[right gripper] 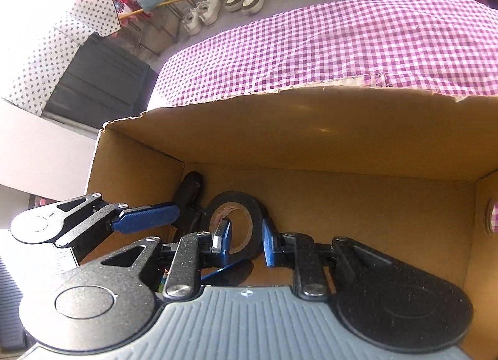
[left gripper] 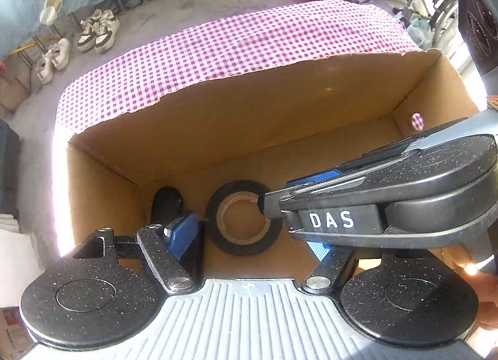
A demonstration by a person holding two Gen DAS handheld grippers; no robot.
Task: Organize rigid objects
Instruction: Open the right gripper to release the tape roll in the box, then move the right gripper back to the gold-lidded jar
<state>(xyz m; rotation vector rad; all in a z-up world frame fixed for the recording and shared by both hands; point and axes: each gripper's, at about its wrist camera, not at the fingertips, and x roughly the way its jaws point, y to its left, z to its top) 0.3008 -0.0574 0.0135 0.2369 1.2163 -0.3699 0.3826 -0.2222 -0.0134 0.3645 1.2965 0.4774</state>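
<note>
— Where is the tape sitting?

— I'm seeing the black tape roll [right gripper: 235, 223] lying flat on the floor of the cardboard box [right gripper: 342, 129], near its left corner, beside a dark object [right gripper: 190, 195] I can't identify.

— And your grippers?

— I'm holding both down inside the box. My right gripper [right gripper: 246, 240] is pinching the roll's near wall. My left gripper [left gripper: 253, 237] is standing spread around the roll, pads clear of it.
</note>
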